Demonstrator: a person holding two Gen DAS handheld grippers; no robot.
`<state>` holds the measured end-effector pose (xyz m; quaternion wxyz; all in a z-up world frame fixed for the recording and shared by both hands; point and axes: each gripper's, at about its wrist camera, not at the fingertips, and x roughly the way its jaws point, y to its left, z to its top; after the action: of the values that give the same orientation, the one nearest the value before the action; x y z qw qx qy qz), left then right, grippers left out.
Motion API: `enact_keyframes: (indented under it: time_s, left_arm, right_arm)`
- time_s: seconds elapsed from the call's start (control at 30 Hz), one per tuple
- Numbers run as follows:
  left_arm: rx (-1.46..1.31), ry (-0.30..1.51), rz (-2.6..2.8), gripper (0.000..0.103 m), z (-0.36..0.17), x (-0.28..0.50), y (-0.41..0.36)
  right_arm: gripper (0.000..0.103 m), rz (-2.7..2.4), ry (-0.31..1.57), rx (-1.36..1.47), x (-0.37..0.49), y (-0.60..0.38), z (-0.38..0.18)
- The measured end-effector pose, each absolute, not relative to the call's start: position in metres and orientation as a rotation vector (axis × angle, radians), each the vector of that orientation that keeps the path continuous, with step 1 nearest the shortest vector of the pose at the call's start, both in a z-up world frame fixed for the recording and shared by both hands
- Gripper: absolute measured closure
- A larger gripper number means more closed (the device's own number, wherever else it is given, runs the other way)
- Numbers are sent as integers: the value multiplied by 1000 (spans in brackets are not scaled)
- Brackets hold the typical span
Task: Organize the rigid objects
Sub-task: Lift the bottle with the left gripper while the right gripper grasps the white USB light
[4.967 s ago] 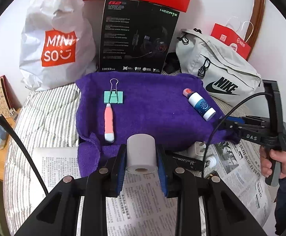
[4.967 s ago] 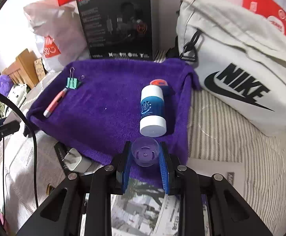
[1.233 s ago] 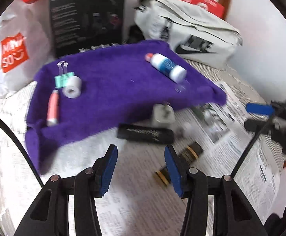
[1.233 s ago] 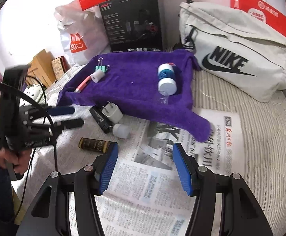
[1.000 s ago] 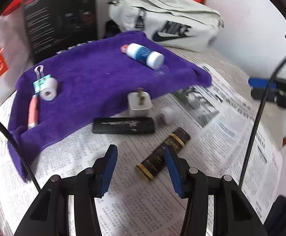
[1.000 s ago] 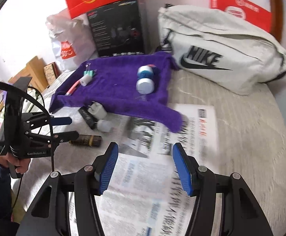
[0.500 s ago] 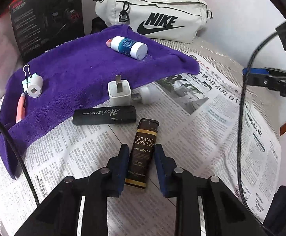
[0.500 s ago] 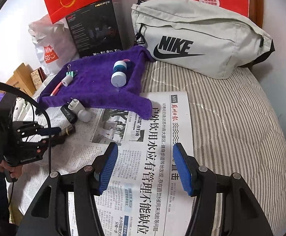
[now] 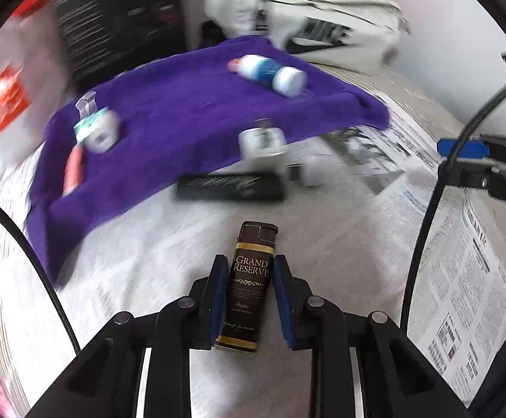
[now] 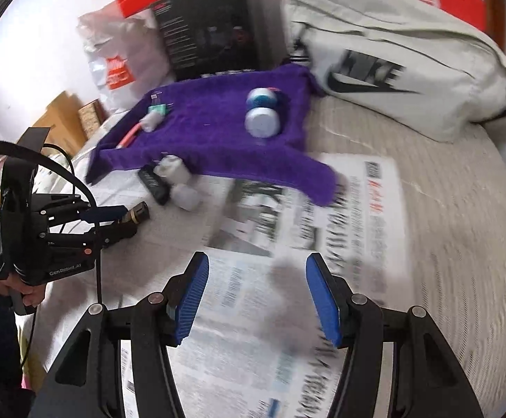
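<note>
The left gripper [image 9: 249, 299] has just been closing and now grasps the brown lighter [image 9: 250, 287] lengthwise above the newspaper [image 9: 461, 278]. At twelve o'clock beyond it lie a black stick [image 9: 230, 186] and a white plug [image 9: 261, 142] at the purple towel [image 9: 183, 118] edge. The right gripper [image 10: 256, 296], at three o'clock, hangs released and empty over newsprint.
</note>
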<state>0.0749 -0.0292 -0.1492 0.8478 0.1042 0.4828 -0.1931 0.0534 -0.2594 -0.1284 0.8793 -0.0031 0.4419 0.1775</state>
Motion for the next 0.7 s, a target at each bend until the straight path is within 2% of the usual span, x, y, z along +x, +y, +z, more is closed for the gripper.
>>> enact_keyframes:
  time_s: [0.23,0.5,0.53,0.57,0.63,0.7]
  left_arm:
    - [101,1018,-254,78,-150,71,30]
    - [48,1003,-251,77,-149,66,42]
    - [48,1000,-251,77,-149,67,41]
    - [46,998,-252,77,-148,67,42]
    - [41,995,-253,77,-149,66,43]
    - [39,993,-256,77,-149,67,43]
  right_arm:
    - [45,475,907,-82,79,-211,-137]
    - [47,495,894,-203,115,-176,-166]
    - [51,492,869,-223,116,-173,-166]
    - [62,498,866,-230,117,-172,-166]
    - [73,497,867,-240,119,-169,-166]
    - [73,491,889,-235,118,-171,-163]
